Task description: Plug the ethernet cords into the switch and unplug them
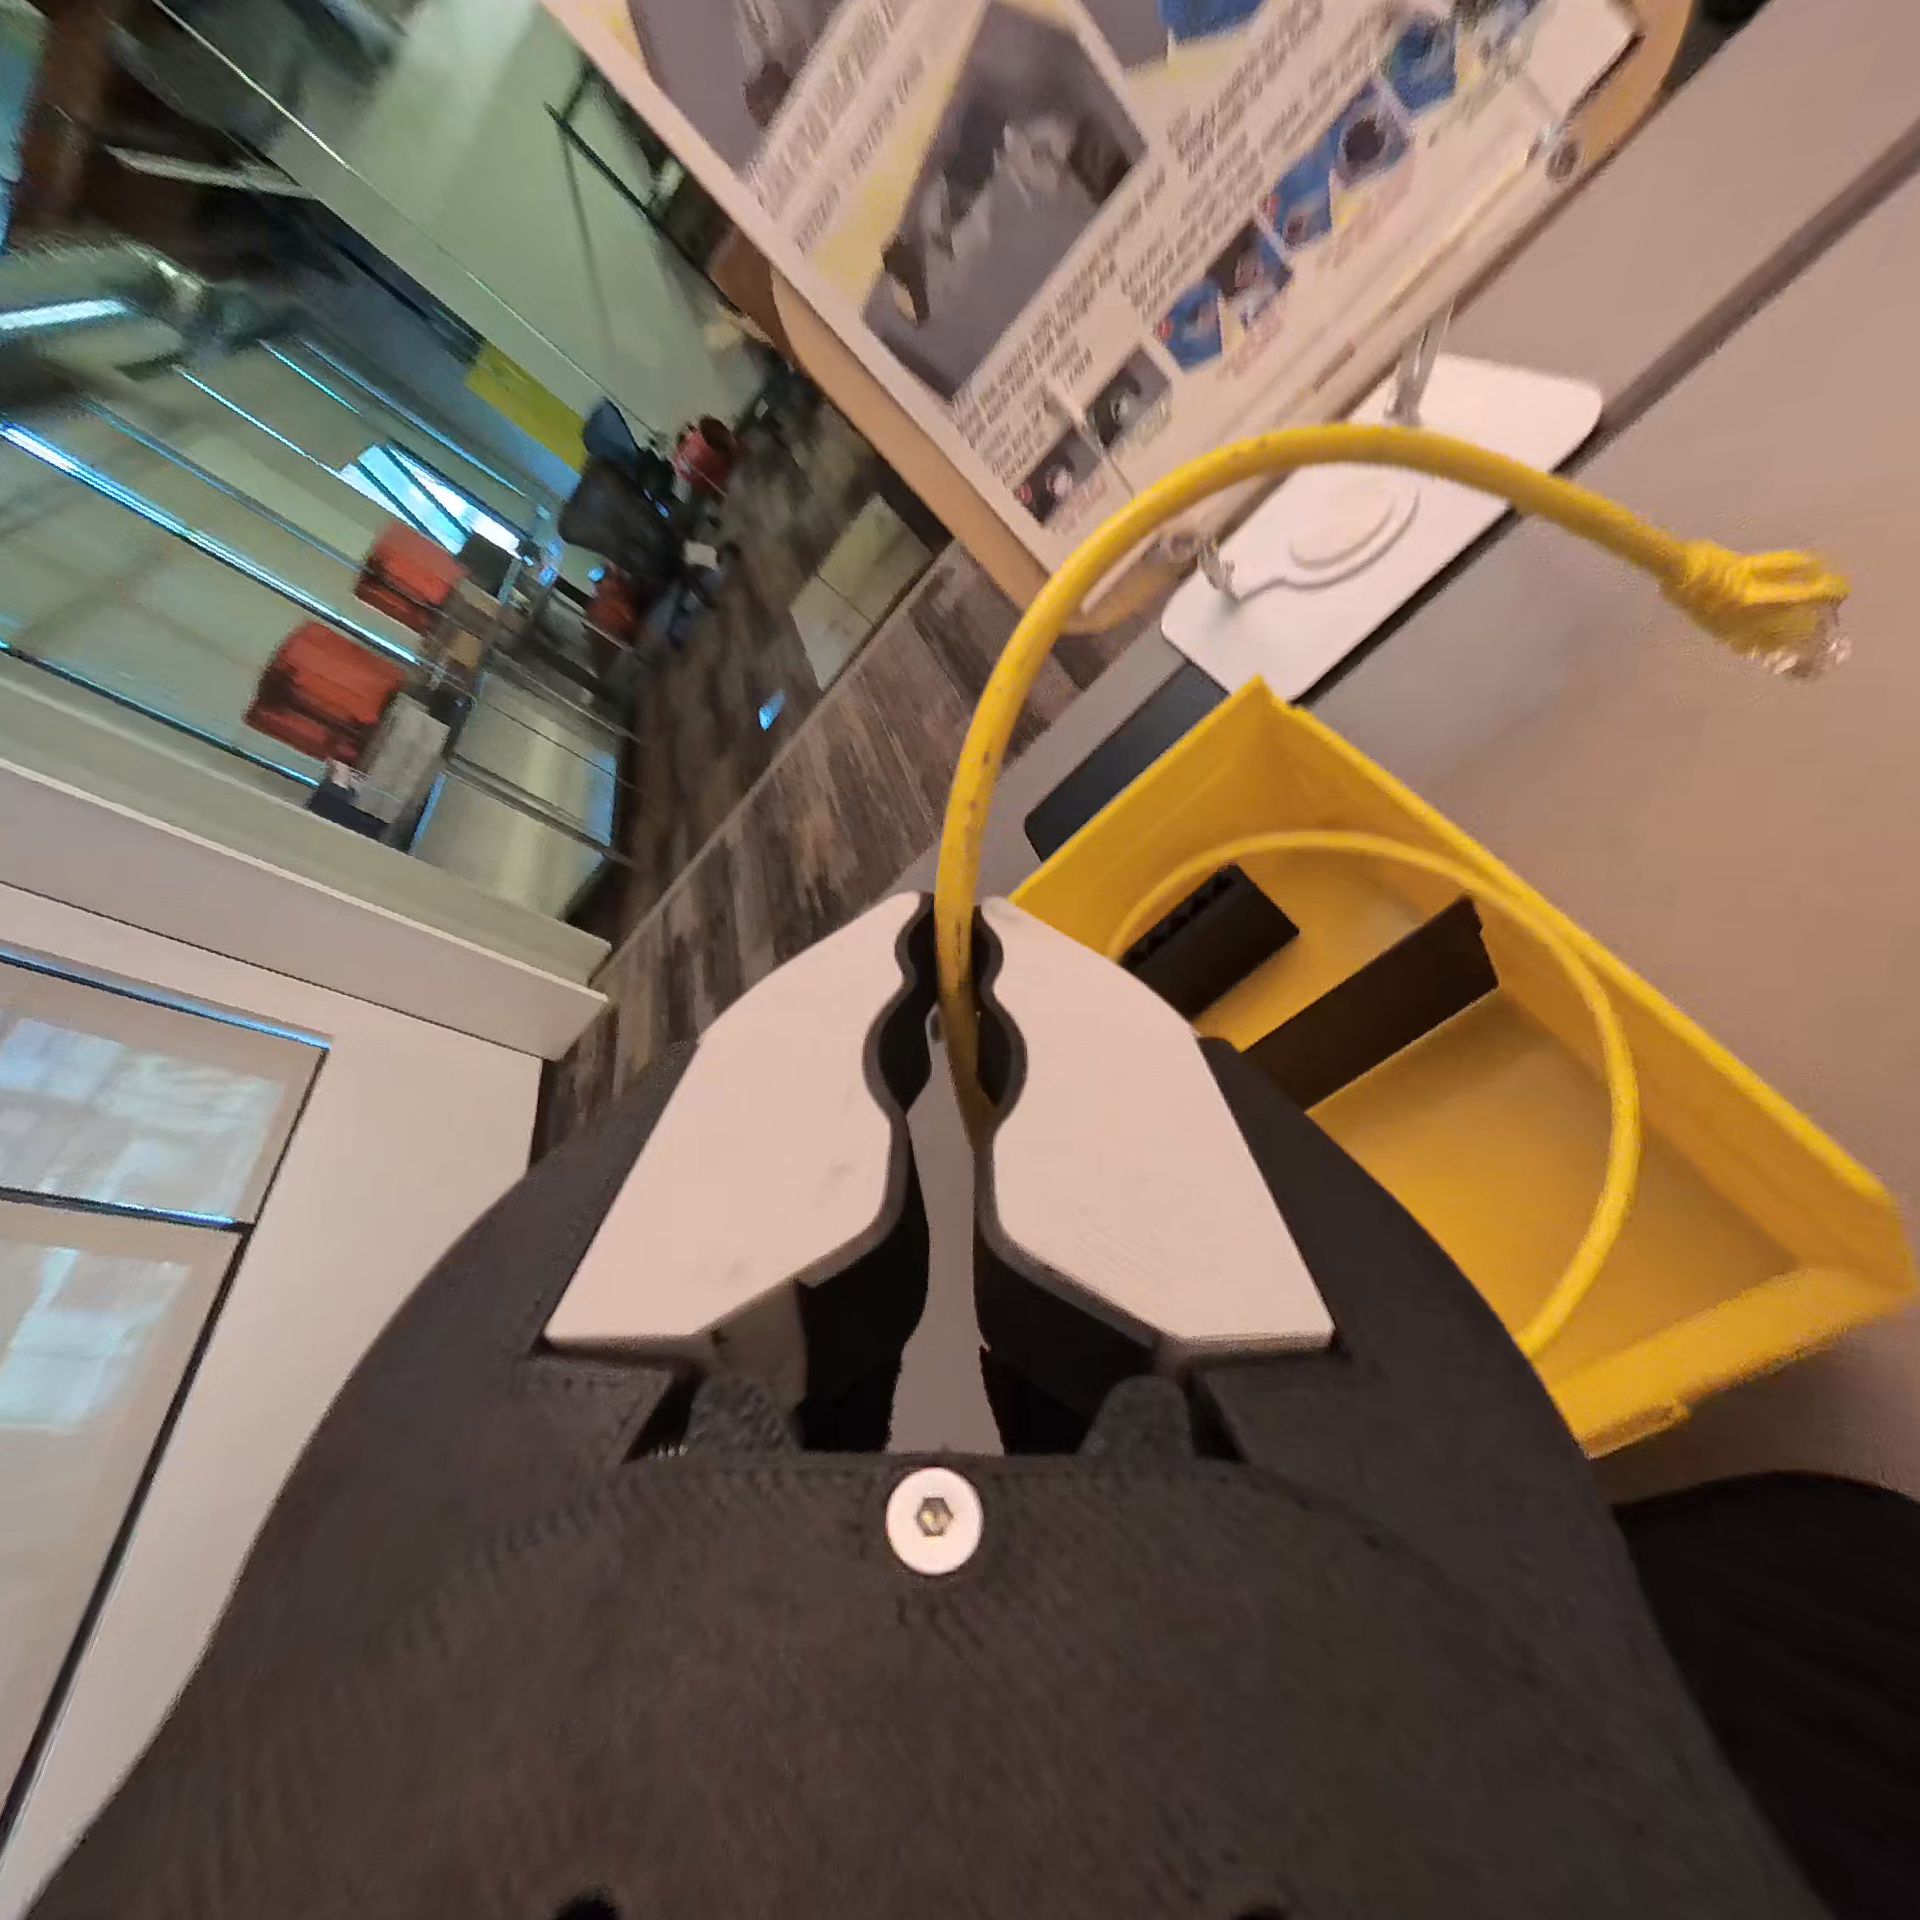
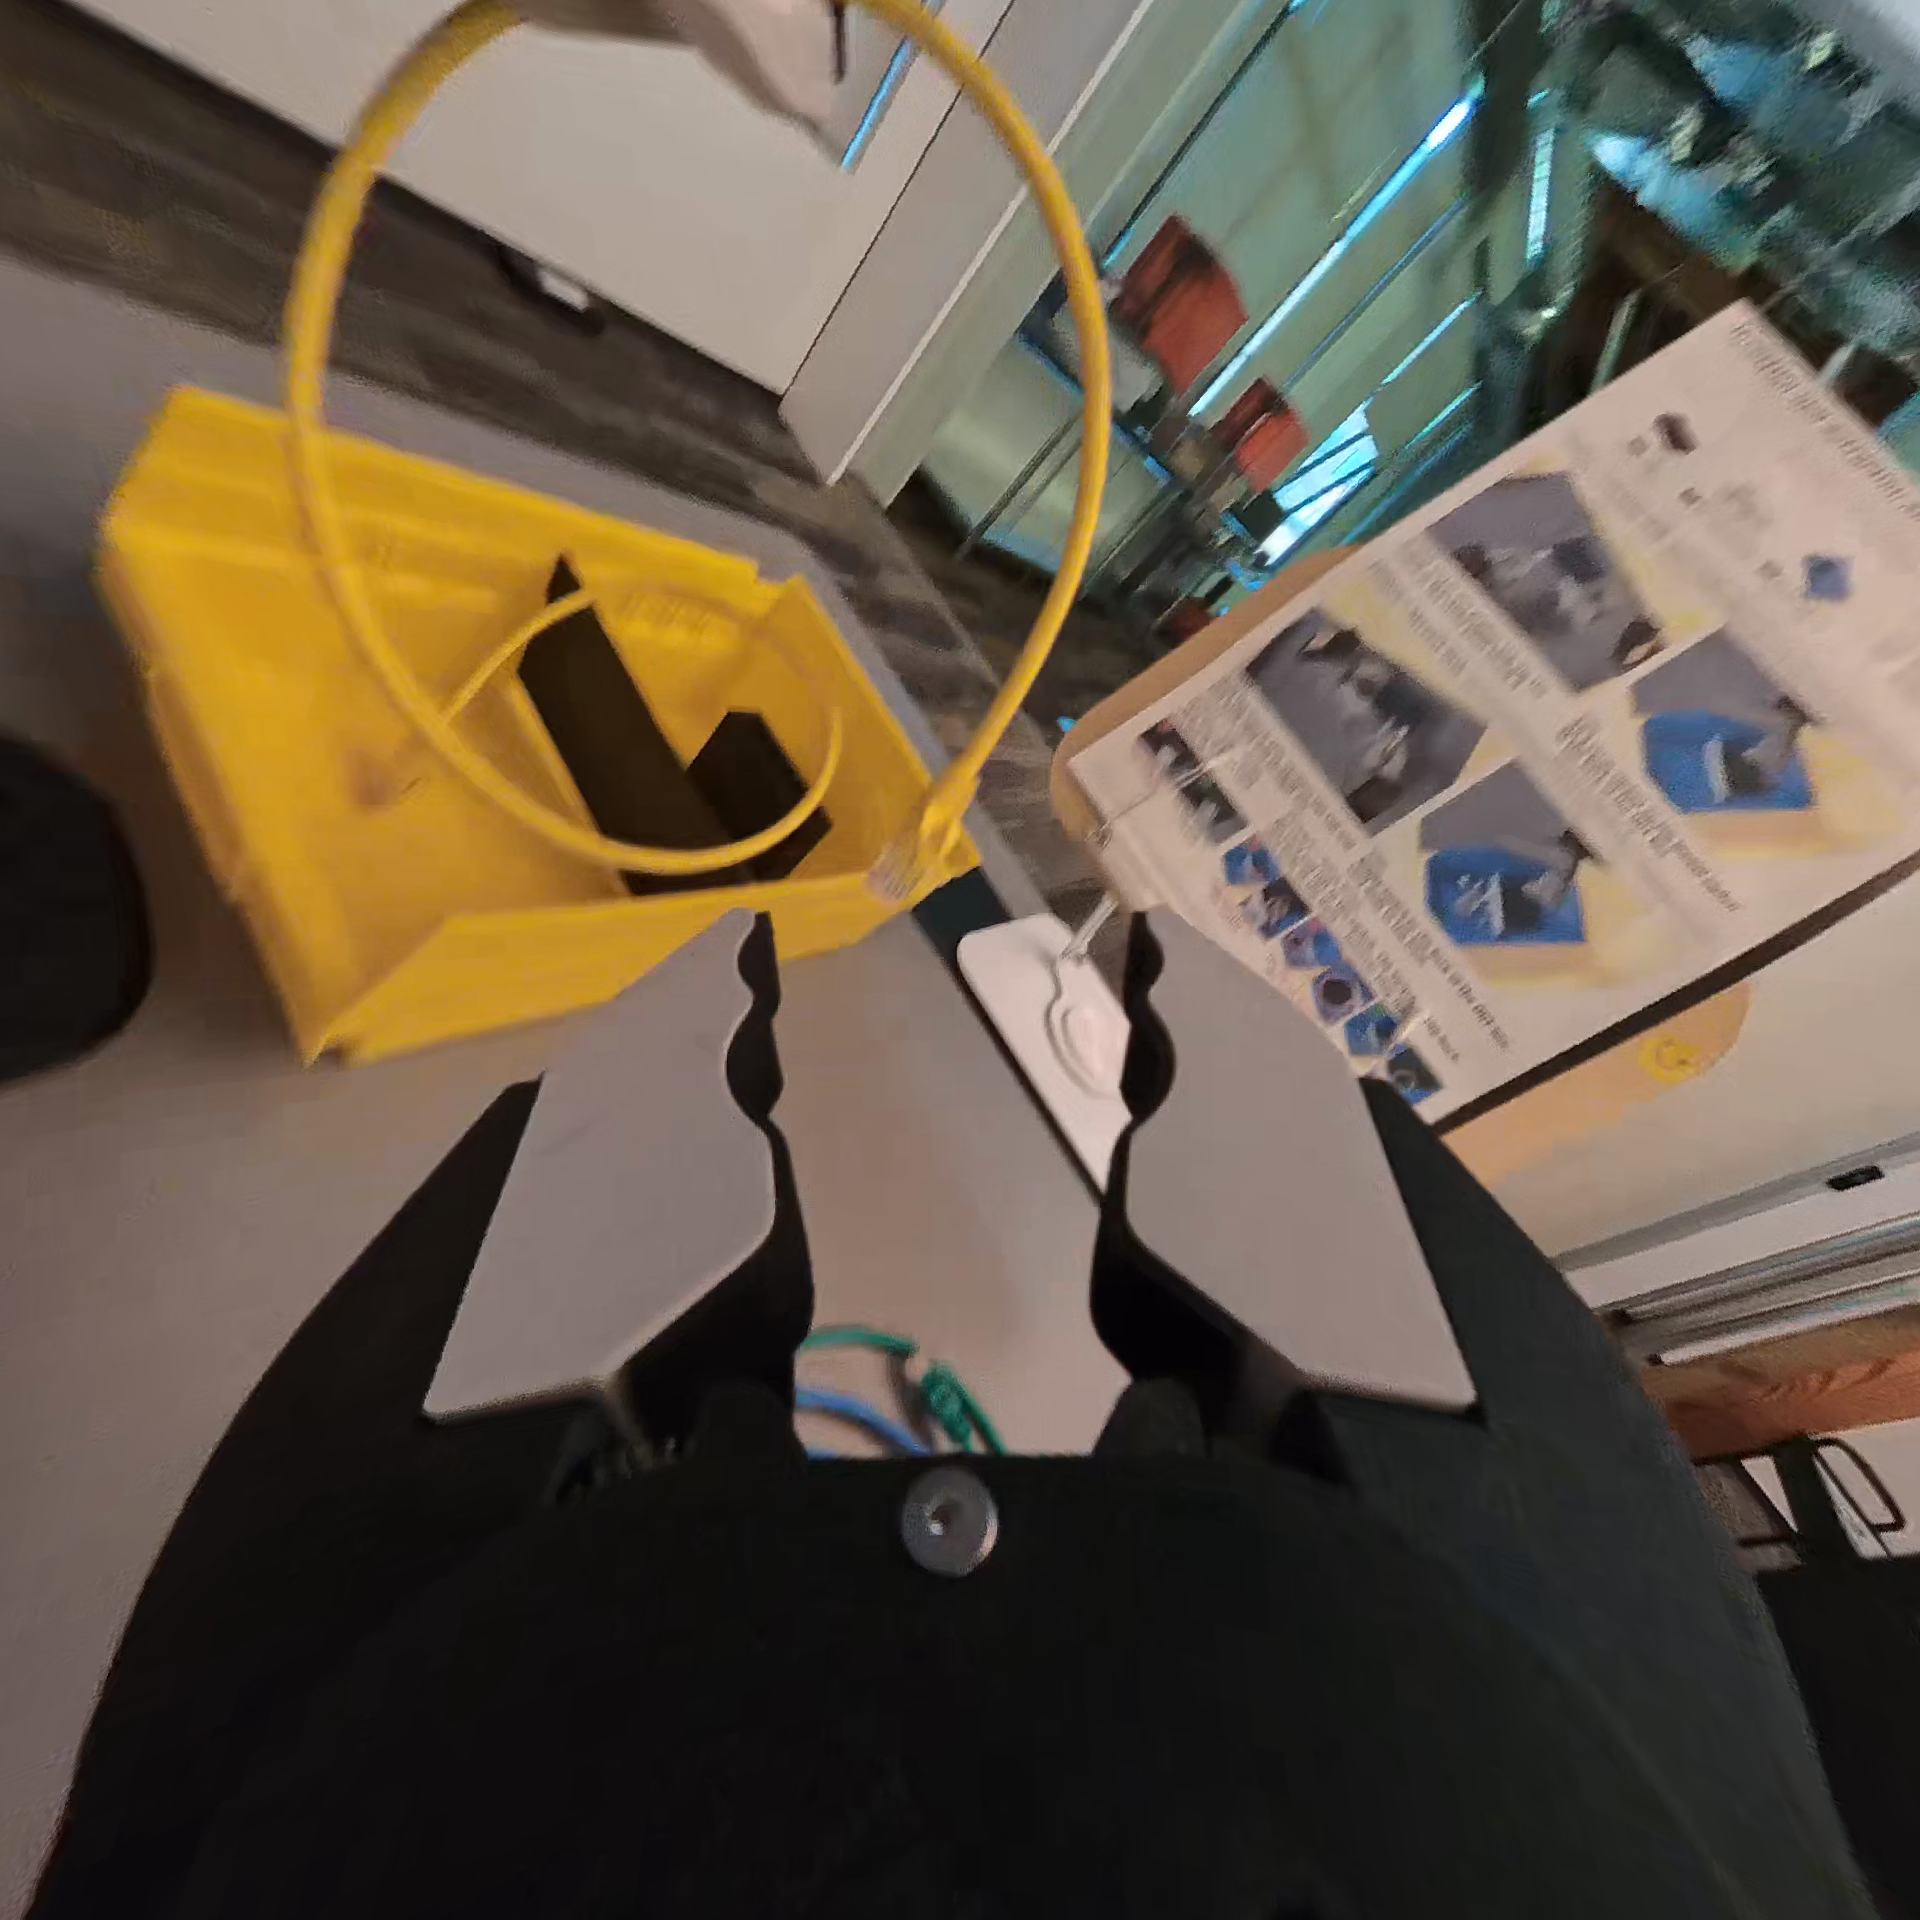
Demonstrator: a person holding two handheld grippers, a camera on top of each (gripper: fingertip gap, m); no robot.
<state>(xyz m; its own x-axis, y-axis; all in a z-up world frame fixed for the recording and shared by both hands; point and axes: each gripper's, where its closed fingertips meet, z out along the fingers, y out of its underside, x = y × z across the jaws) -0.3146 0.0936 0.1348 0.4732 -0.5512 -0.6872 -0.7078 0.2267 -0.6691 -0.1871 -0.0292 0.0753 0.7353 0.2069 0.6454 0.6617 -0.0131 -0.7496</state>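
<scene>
Here, left hand-held gripper (image 1: 951,935): at the centre of the left wrist view, its grey fingers (image 1: 769,1122) pinched onto the yellow ethernet cord (image 1: 1049,582).
Yellow ethernet cord: rises from between the fingertips, arcs toward the upper right of the frame, and ends in a free plug (image 1: 1766,613) hanging in the air above the tabletop (image 1: 1714,831).
Right hand-held gripper (image 2: 945,935): wide apart, nothing between its fingers (image 2: 644,1143); the cord's plug (image 2: 914,842) hangs just beyond the fingertips.
Yellow tray (image 1: 1683,1091): right of centre in the left wrist view, upper left in the right wrist view, resting on the tabletop.
Second yellow cord (image 1: 1600,1039): curves inside the tray.
Black parts (image 1: 1382,997): two dark blocks in the tray; which is the switch I cannot tell.
Printed sheet (image 2: 1507,748): propped on a stand (image 1: 1382,520), at the right of the right wrist view.
Green and blue cords (image 2: 904,1392): low, seen between the right gripper's fingers.
</scene>
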